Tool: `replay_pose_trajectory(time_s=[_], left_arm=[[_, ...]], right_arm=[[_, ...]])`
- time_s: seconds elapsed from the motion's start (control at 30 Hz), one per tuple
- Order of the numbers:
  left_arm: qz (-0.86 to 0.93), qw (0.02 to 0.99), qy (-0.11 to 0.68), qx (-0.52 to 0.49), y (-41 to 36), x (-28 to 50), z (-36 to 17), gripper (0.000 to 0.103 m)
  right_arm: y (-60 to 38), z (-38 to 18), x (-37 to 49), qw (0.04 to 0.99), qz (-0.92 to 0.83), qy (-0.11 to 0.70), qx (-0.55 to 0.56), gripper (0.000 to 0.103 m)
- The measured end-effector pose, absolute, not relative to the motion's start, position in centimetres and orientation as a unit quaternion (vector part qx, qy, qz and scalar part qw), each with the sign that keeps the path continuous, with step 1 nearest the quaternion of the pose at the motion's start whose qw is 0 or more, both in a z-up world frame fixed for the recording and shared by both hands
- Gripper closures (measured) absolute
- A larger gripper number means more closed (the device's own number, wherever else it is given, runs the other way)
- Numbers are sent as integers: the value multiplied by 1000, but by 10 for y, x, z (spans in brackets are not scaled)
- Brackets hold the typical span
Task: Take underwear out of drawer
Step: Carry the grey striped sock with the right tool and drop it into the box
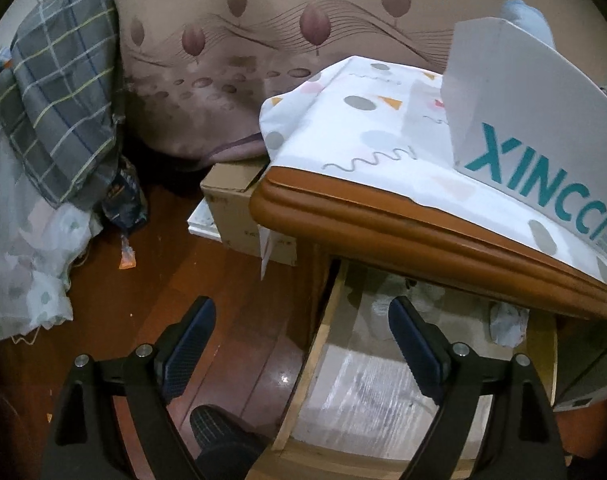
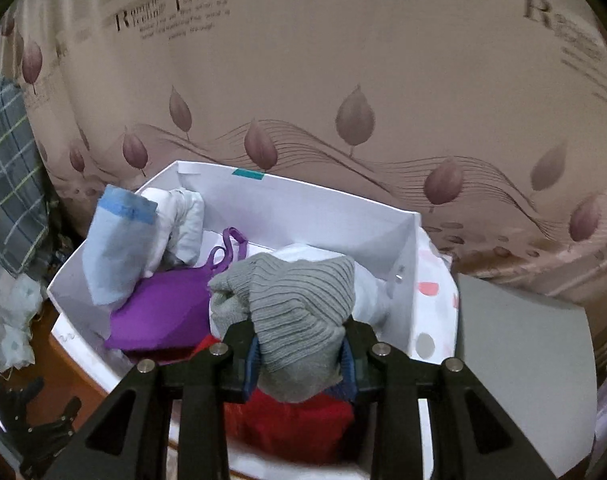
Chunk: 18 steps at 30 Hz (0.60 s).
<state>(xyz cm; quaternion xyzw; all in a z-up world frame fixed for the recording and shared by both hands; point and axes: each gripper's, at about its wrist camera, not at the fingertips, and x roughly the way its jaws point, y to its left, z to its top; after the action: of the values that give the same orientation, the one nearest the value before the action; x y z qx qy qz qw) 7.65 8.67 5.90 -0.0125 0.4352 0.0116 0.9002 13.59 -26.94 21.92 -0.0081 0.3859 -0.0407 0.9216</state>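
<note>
My right gripper [image 2: 299, 356] is shut on a grey ribbed garment [image 2: 299, 312] with white fabric bunched behind it. It holds this bundle over a white box [image 2: 303, 204] on the tabletop. Inside the box lie a purple garment [image 2: 163, 312], a red one [image 2: 291, 424], a pale blue roll [image 2: 115, 248] and a white roll [image 2: 183, 220]. My left gripper [image 1: 301, 308] is open with nothing between its fingers, above the left side of the pulled-out drawer [image 1: 299, 380]. A pale crumpled bundle [image 1: 507, 324] lies at the drawer's right, partly under the tabletop.
A wooden tabletop [image 1: 383, 220] covered by a patterned cloth [image 1: 363, 120] overhangs the drawer and carries the white box [image 1: 523, 120]. A cardboard box [image 1: 235, 208] stands on the wooden floor beside it. Checked bedding [image 1: 63, 100] hangs at left. A person's foot [image 1: 219, 432] is by the drawer.
</note>
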Motion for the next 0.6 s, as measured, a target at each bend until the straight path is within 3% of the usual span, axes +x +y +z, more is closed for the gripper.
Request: replay_pose_trajectory(time_s=[0.27, 0.37, 0.43, 0.6], left_arm=[[22, 896, 442, -42, 103, 79, 59, 17], [31, 893, 446, -48, 107, 81, 57, 17], [33, 890, 451, -59, 111, 82, 56, 17], [47, 889, 451, -72, 122, 81, 56, 17]], right_arm=[[-261, 192, 173, 904, -48, 424, -9, 62], [-261, 188, 175, 904, -55, 423, -14, 50], [-258, 190, 172, 907, -60, 415, -24, 45], [-247, 221, 136, 930, -69, 354, -70, 43]])
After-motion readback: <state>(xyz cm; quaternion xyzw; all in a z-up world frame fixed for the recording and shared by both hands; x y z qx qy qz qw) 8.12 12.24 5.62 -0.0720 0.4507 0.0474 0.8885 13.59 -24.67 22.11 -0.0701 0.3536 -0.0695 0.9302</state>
